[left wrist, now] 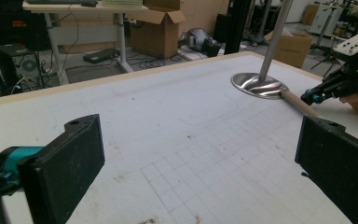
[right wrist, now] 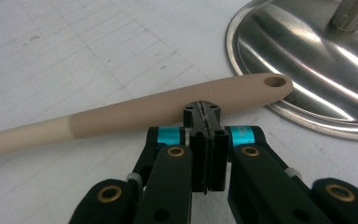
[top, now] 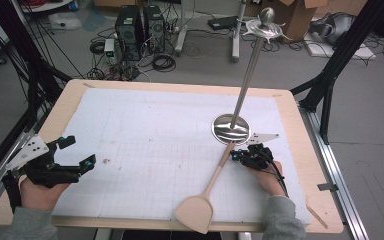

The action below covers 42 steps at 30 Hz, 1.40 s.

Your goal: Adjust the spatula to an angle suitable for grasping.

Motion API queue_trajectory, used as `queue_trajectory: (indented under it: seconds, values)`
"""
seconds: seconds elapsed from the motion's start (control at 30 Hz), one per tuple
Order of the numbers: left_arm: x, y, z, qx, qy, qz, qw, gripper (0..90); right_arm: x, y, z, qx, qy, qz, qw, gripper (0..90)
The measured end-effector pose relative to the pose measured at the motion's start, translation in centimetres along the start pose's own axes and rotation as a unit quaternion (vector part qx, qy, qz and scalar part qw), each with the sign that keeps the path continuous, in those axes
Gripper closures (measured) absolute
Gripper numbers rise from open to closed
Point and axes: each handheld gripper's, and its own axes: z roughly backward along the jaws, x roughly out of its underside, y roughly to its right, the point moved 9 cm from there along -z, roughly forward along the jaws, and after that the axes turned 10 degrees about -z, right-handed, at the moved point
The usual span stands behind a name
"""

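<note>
Your right gripper (top: 236,155) sits near the right edge of the tabletop (top: 70,95), its jaws pressed flat together with nothing between them; in the right gripper view (right wrist: 204,111) their tips meet just at the near side of the wooden spatula's (top: 207,192) handle (right wrist: 135,112), and you cannot tell whether they touch the wood or stop just short.

That view cuts off the spatula's blade and most of the steel stand's round base (right wrist: 307,79). The high view gives you the rest: the blade (top: 195,214) lies at the near edge of the tabletop, slightly overhanging it, and the handle runs up and away to end just beside the base (top: 231,128). The handle's hanging hole (right wrist: 274,82) is plain in the right gripper view and too small to make out from above.

Your left gripper (top: 75,152) rests by the near left corner, jaws wide apart and holding nothing; its own view (left wrist: 200,154) looks across the white gridded mat (left wrist: 177,140) to the stand's pole (left wrist: 274,39), whose top is cut off there. The mat's middle lies open between your two hands.
</note>
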Motion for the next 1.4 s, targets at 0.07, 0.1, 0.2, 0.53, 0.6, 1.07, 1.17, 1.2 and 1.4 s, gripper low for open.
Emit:
queue_trajectory:
  seconds: [0.07, 0.1, 0.2, 0.53, 0.6, 1.07, 1.17, 1.2, 1.4]
  values:
    - [0.0, 0.0, 0.0, 0.000, 0.000, 0.001, 1.0000, 1.7, -0.1, -0.1, -0.1, 0.000, 0.000, 0.004, 1.0000, 90.0]
    - [0.0, 0.0, 0.0, 0.000, 0.000, 0.000, 1.0000, 1.7, -0.5, -0.4, -0.4, 0.001, 0.001, 0.005, 1.0000, 90.0]
    - [0.0, -0.1, 0.1, -0.001, 0.001, 0.002, 1.0000, 1.7, -0.8, -0.6, -0.7, 0.005, -0.002, 0.007, 1.0000, 90.0]
    - [0.1, 0.0, 0.0, 0.001, -0.001, 0.001, 1.0000, 1.7, -1.4, -0.9, -1.4, 0.001, -0.007, 0.011, 0.9999, 90.0]
    - [0.2, 0.1, -0.1, 0.003, 0.000, 0.002, 1.0000, 1.7, -1.6, -1.0, -1.7, 0.003, -0.011, 0.013, 0.9999, 90.0]
    - [0.7, -0.2, 0.6, -0.005, -0.006, 0.006, 1.0000, 1.7, -2.6, -1.8, -3.8, -0.007, -0.021, 0.022, 0.9995, 90.0]
    - [0.8, -0.4, 0.8, -0.007, -0.007, 0.006, 0.9999, 1.7, -2.9, -2.1, -4.1, -0.006, -0.024, 0.024, 0.9994, 90.0]
    - [0.9, -0.4, 0.8, -0.007, -0.006, 0.007, 0.9999, 1.8, -3.0, -2.1, -4.2, -0.008, -0.025, 0.026, 0.9993, 90.0]
    - [1.1, -0.5, 0.9, -0.008, -0.008, 0.008, 0.9999, 1.7, -3.7, -2.7, -5.0, -0.013, -0.026, 0.034, 0.9990, 90.0]
